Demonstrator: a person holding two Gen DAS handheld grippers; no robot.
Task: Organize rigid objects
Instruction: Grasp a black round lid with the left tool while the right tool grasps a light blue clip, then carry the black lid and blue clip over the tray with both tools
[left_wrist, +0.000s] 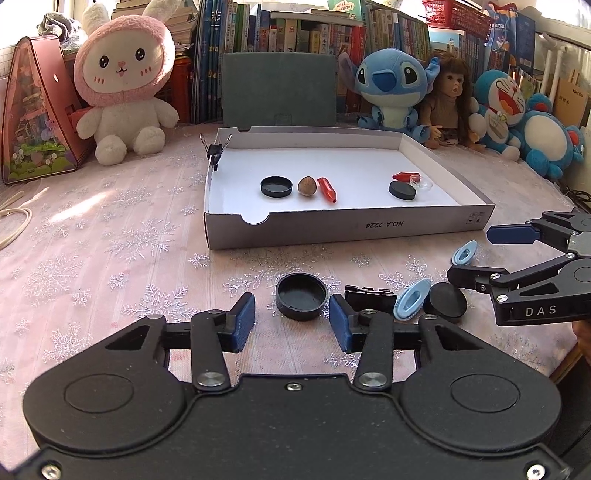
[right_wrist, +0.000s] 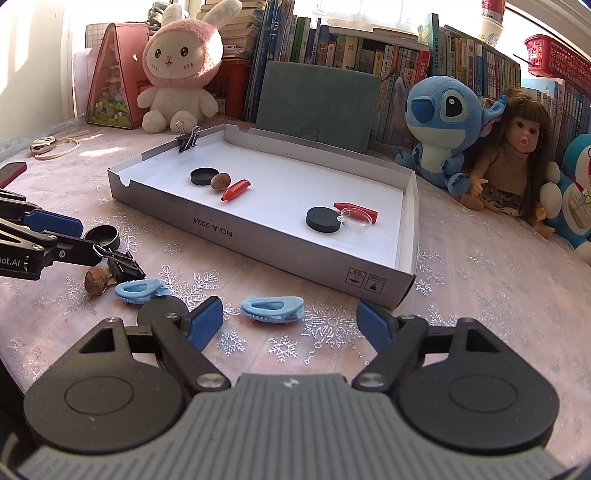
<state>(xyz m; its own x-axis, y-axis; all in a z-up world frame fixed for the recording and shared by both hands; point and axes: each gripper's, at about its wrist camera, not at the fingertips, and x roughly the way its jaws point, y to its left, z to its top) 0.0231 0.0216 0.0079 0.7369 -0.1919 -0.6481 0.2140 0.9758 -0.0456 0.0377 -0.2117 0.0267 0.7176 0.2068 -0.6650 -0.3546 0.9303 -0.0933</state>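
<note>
A white cardboard tray (left_wrist: 236, 230) (right_wrist: 280, 247) holds two black lids (left_wrist: 276, 186) (left_wrist: 402, 191), a nut (left_wrist: 307, 185), two red caps (left_wrist: 327, 189) (left_wrist: 405, 175) and a clear dish (left_wrist: 422, 182). On the cloth in front lie a black lid (left_wrist: 302, 295), a black binder clip (left_wrist: 371, 297), two blue clips (right_wrist: 272, 308) (right_wrist: 138, 291), a black disc (left_wrist: 444, 300) and a nut (right_wrist: 96, 281). My left gripper (left_wrist: 291, 325) is open with the lid just ahead between its pads. My right gripper (right_wrist: 290, 321) is open around a blue clip.
Plush toys (left_wrist: 123, 85) (left_wrist: 391, 88), a doll (left_wrist: 448, 98) and books (left_wrist: 295, 33) line the back. A binder clip (left_wrist: 216, 149) grips the tray's far left corner. A cord (left_wrist: 14, 225) lies at left.
</note>
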